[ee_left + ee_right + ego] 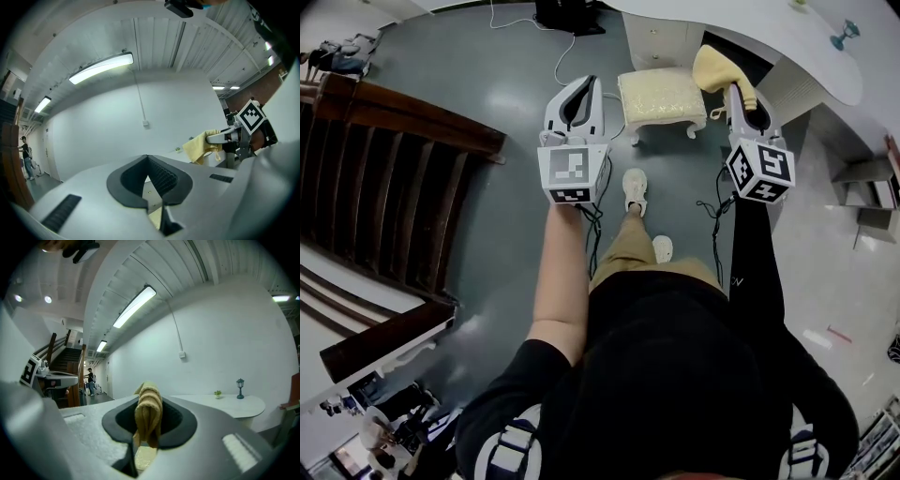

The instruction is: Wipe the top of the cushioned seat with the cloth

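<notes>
The cushioned seat [662, 98] is a small cream footstool with white legs on the grey floor, ahead of the person's feet. My right gripper [739, 92] hovers at the stool's right edge, shut on a yellow cloth [718, 68] that bunches beyond its tips. In the right gripper view the cloth [149, 416] hangs folded between the jaws of my right gripper [147, 427]. My left gripper [579, 92] is held up left of the stool, its jaws closed together with nothing in them. The left gripper [149, 165] view points up at the wall and shows the cloth [200, 146] off to the right.
A dark wooden stair railing [394, 178] runs along the left. A white curved counter [787, 33] and a cabinet [661, 36] stand behind the stool. The person's shoes [635, 189] are just short of the stool. A person [90, 381] stands far off by the stairs.
</notes>
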### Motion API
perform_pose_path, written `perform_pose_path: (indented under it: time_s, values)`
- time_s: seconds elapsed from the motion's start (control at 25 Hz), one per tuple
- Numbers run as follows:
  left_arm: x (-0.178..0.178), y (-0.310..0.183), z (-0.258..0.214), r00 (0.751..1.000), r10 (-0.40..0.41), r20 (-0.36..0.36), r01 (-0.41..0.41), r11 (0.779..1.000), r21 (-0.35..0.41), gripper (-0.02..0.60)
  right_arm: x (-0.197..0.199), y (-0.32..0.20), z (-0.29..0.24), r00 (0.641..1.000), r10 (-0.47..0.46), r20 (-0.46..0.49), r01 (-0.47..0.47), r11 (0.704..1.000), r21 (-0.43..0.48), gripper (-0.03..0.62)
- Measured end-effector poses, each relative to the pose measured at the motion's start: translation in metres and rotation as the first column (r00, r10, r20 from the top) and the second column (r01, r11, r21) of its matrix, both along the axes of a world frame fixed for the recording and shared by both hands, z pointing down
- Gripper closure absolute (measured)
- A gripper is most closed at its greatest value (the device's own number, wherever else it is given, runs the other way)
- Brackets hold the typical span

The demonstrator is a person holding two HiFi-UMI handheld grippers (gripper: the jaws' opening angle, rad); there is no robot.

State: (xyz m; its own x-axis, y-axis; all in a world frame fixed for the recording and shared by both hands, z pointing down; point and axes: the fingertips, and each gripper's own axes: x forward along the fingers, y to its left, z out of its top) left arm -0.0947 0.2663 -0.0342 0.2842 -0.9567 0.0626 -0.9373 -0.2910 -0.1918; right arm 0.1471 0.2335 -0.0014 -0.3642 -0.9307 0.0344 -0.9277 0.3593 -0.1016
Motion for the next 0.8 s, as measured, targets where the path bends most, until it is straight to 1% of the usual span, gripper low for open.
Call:
perform_pose_path:
  time_s: [0.12,0.32,0.48,0.56,0.68,0.8]
  values:
    - [-0.008,-0.030,0.008,1.000,-0.003,-0.001,0.003,1.000,-0.004,0.574,-0.009,-0.028,0.008,1.000,-0.008,-0.010,0.008,1.000,-0.008,0.533]
    - [-0.027,-0.099,0.023,1.000,-0.019,0.006,0.019,1.000,-0.014,0.574,-0.033,-0.092,0.026,0.999,-0.019,-0.049,0.017,0.998,-0.053,0.533]
    - [-0.046,-0.162,0.044,1.000,-0.011,-0.019,0.010,0.999,-0.047,0.574,-0.057,-0.147,0.048,0.997,-0.027,-0.077,0.019,0.995,-0.100,0.533]
    - [-0.054,-0.187,0.051,1.000,-0.014,-0.021,0.013,0.999,-0.053,0.574,-0.068,-0.169,0.057,0.995,-0.035,-0.098,0.023,0.993,-0.118,0.533]
    - [-0.067,-0.226,0.069,1.000,-0.013,-0.005,0.013,0.998,-0.068,0.575,-0.089,-0.207,0.080,0.992,-0.050,-0.114,0.031,0.987,-0.158,0.533]
    - [-0.081,-0.270,0.098,1.000,0.002,0.004,-0.002,0.996,-0.089,0.575,-0.115,-0.246,0.113,0.990,-0.080,-0.115,0.056,0.978,-0.200,0.533]
